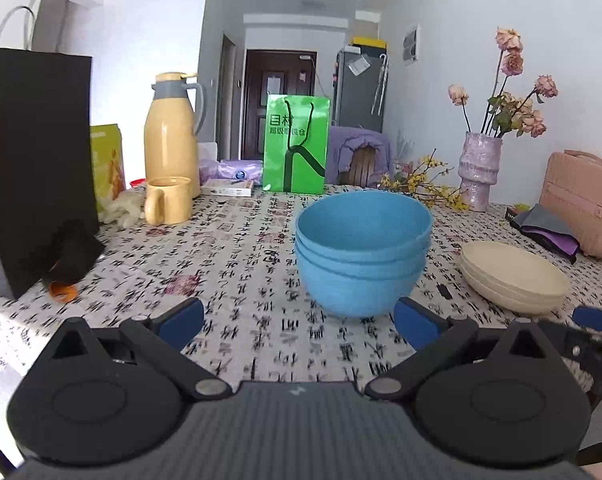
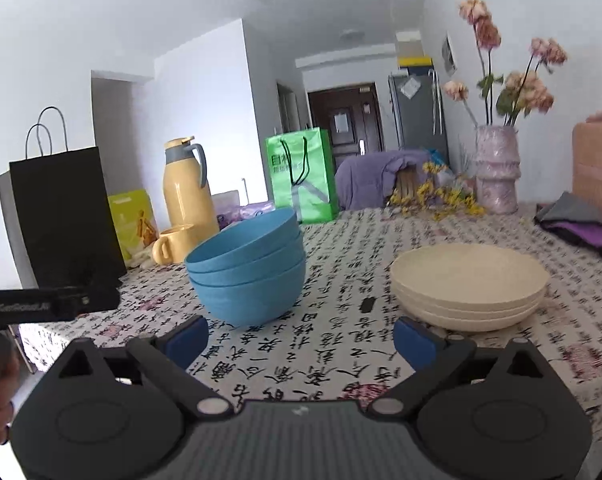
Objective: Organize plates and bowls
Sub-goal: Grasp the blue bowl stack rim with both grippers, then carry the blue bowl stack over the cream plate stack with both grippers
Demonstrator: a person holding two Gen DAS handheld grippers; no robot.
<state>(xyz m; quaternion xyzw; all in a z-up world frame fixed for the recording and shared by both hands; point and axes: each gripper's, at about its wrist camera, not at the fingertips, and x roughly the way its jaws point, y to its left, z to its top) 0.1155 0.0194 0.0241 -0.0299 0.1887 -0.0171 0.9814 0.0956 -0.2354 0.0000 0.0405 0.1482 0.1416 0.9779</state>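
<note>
Three blue bowls (image 1: 361, 252) sit nested in one stack on the patterned tablecloth, just beyond my left gripper (image 1: 299, 326), whose blue-padded jaws stand open and empty. To the right of the bowls rests a stack of cream plates (image 1: 515, 276). In the right wrist view the same blue bowls (image 2: 249, 268) stand ahead on the left and the cream plates (image 2: 469, 284) ahead on the right. My right gripper (image 2: 301, 338) is wide open over bare cloth between the two stacks, holding nothing.
A black paper bag (image 1: 33, 160), a yellow thermos (image 1: 173, 140), a yellow mug (image 1: 169, 200) and a green bag (image 1: 295, 144) line the table's far left and back. A vase of dried flowers (image 1: 479, 172) and a pink case (image 1: 581, 200) stand at the right.
</note>
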